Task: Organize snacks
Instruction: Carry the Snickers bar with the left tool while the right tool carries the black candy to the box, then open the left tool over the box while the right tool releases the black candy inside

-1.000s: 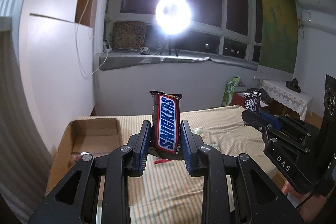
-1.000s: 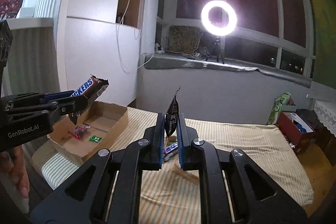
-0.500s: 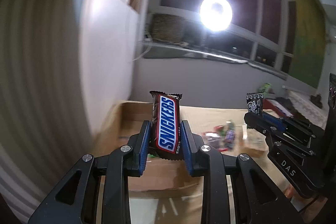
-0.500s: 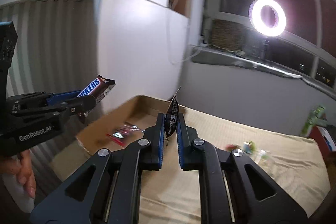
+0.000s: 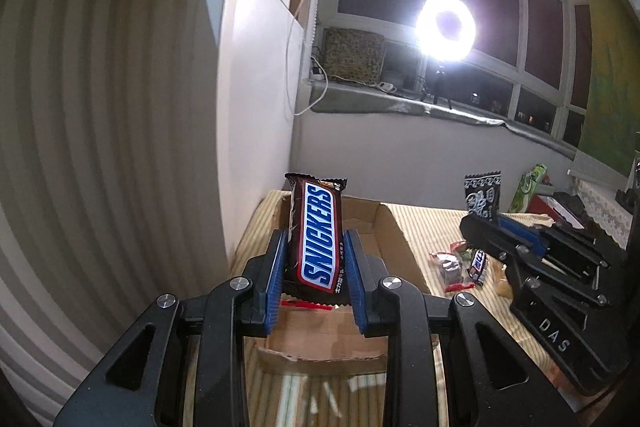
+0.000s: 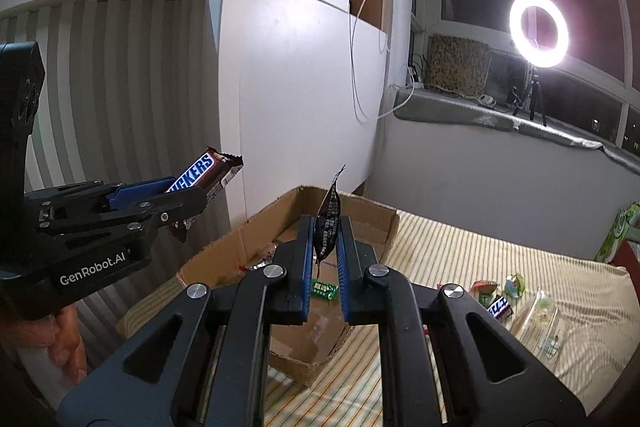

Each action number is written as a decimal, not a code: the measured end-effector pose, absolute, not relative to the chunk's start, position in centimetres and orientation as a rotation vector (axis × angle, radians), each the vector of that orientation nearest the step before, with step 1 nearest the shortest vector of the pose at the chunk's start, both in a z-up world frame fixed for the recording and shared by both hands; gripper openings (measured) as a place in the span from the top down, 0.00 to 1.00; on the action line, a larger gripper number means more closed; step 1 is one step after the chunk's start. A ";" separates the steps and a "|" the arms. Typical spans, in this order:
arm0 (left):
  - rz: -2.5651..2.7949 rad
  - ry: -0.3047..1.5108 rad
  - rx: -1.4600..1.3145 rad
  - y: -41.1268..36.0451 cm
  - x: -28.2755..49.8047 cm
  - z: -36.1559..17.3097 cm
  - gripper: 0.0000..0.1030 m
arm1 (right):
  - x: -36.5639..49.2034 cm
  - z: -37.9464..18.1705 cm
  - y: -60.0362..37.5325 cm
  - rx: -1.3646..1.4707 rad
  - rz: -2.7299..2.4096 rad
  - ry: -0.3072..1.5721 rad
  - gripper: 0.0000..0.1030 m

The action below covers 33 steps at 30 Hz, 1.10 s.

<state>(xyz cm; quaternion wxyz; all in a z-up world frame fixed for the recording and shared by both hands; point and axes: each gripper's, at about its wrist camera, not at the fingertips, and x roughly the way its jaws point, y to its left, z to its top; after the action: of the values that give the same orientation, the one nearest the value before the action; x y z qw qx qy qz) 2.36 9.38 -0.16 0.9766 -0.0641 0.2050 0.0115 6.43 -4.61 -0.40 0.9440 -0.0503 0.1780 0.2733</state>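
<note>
— Left gripper (image 5: 314, 259), what's it doing?
— Pinching a brown Snickers bar (image 5: 318, 237), low middle, over the brown cardboard box (image 5: 394, 231).
— And the right gripper (image 6: 325, 247)?
— Pressed on a thin black snack packet (image 6: 329, 223), mid-frame above that box. More small snacks (image 6: 498, 297) lie lower right on the striped cloth (image 6: 460, 251).

Left tongs (image 5: 316, 259) clamped at lower centre of their frame; right tongs (image 6: 325, 247) pinched nearly together, both tilted slightly downward.

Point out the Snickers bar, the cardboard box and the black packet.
Snickers bar (image 5: 318, 239), left wrist view, logo on its face.
Cardboard box (image 6: 362, 215), right wrist view, far wall.
Black packet (image 6: 329, 219), right wrist view, its thin edge.
</note>
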 end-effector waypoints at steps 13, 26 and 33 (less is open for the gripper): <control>0.004 0.584 -0.137 10.6 7.1 -5.2 0.52 | 10.5 -6.2 -2.5 -0.089 0.586 0.513 0.67; 0.086 0.541 -0.182 13.0 3.6 -4.6 0.30 | 8.0 -5.5 -3.4 -0.090 0.578 0.467 0.52; 0.054 0.541 -0.157 11.0 3.3 -4.3 0.27 | 6.7 -5.1 -4.4 -0.082 0.573 0.464 0.51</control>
<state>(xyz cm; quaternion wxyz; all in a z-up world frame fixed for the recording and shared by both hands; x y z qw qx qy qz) 3.27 11.01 -4.30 0.9602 -0.0775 0.2671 0.0265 6.67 -4.37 -5.12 0.9319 -0.0400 0.2267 0.2802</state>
